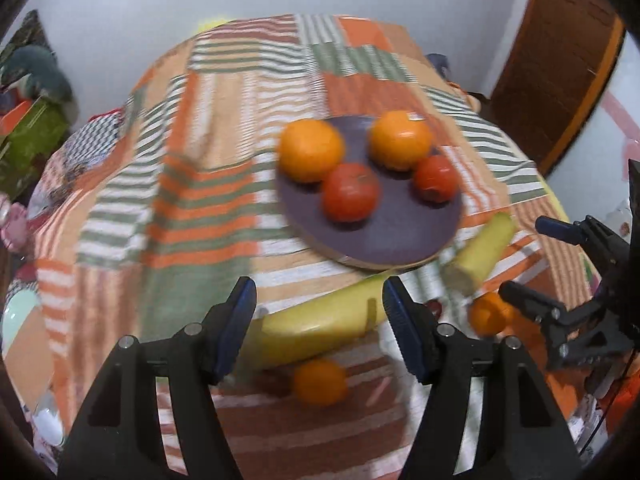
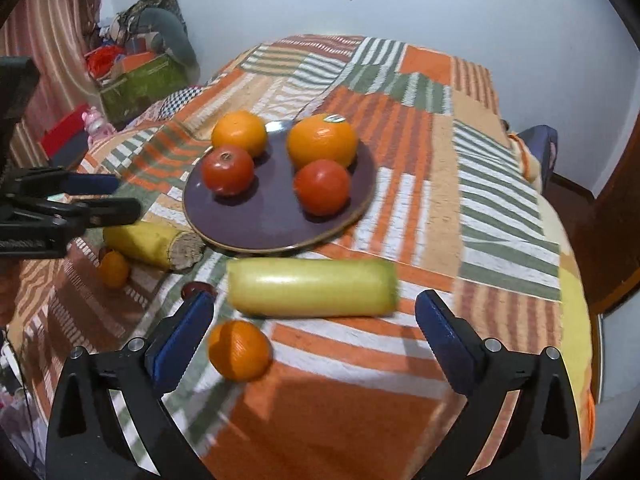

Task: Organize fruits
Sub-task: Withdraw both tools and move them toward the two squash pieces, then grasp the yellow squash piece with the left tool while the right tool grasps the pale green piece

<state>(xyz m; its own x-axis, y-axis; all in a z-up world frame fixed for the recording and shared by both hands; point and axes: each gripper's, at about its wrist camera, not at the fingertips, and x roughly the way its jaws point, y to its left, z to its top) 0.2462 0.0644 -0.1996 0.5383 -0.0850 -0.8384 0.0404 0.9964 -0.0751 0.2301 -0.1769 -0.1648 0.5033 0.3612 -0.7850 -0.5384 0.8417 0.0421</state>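
Note:
A dark purple plate (image 1: 384, 236) (image 2: 264, 220) on the striped cloth holds two oranges (image 1: 311, 149) (image 2: 322, 141) and two tomatoes (image 1: 350, 192) (image 2: 322, 187). Two yellow-green marrow-like pieces lie in front of it: one (image 1: 316, 320) (image 2: 312, 288) and another with a cut end (image 1: 480, 256) (image 2: 148, 244). Two small mandarins lie on the cloth (image 1: 320, 382) (image 2: 240, 350) (image 1: 490, 312) (image 2: 114, 268). My left gripper (image 1: 320, 308) is open and empty above the first piece. My right gripper (image 2: 316, 320) is open and empty above the other, and shows in the left wrist view (image 1: 524, 260).
The table (image 2: 500, 200) is covered with an orange, green and white striped cloth. A green box with clutter (image 2: 140, 80) stands at the left by the wall. A brown door (image 1: 560, 48) is at the right. The left gripper shows at the left edge (image 2: 108, 196).

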